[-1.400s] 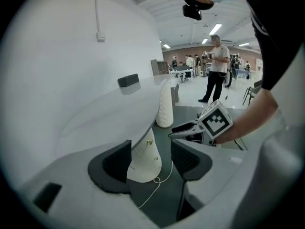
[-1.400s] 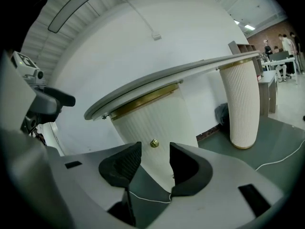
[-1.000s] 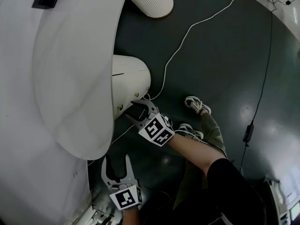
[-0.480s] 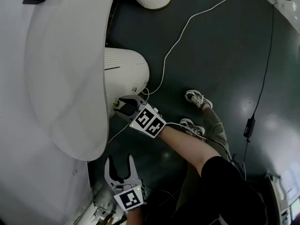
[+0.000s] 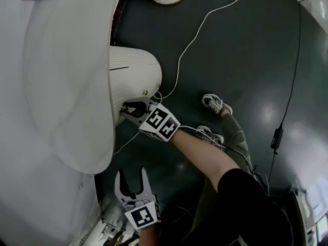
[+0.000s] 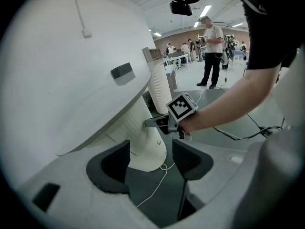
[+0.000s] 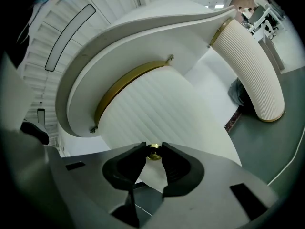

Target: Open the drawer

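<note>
White and ribbed, the curved drawer front (image 5: 134,76) sits tucked under the rounded white tabletop (image 5: 66,86) on the left of the scene. Your right gripper (image 5: 130,109) has just been closing its jaws, and their tips pinch the small brass knob (image 7: 153,151) on that front. Your left gripper (image 5: 129,177), nearer you, hangs with jaws apart, holding nothing.
</note>
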`<state>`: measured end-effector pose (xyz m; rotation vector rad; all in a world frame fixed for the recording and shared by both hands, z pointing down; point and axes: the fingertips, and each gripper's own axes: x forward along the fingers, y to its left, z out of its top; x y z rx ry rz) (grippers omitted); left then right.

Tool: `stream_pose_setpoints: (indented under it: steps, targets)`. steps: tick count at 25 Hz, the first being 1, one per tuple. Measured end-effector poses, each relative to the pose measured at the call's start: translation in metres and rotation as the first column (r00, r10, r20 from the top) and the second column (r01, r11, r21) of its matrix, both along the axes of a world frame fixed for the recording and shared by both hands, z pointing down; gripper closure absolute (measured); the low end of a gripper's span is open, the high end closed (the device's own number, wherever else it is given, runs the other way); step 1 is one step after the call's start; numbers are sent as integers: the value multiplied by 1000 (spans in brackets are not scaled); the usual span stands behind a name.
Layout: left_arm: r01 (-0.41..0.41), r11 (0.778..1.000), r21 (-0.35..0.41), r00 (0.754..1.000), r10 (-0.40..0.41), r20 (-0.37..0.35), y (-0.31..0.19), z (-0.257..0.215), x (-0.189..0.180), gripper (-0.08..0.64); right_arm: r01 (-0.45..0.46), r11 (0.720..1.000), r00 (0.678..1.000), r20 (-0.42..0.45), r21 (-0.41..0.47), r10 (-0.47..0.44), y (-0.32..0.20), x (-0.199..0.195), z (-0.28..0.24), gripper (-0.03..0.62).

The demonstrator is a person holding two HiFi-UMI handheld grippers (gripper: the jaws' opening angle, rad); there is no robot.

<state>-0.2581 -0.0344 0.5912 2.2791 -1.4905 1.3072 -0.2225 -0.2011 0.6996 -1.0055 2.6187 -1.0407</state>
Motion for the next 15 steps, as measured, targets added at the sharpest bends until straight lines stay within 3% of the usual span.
stream_pose_setpoints:
  steps: [5,15]
  targets:
    - [0,1000,2,1000,0,25,-3,-6,1,287,16,1000,1000,-21,-2,-16,-1,-1,3,489]
    - [-13,999,29,1000,14,-22,3,-3,10,287,28,1000,999,-23,4,-28,46,36,7,489]
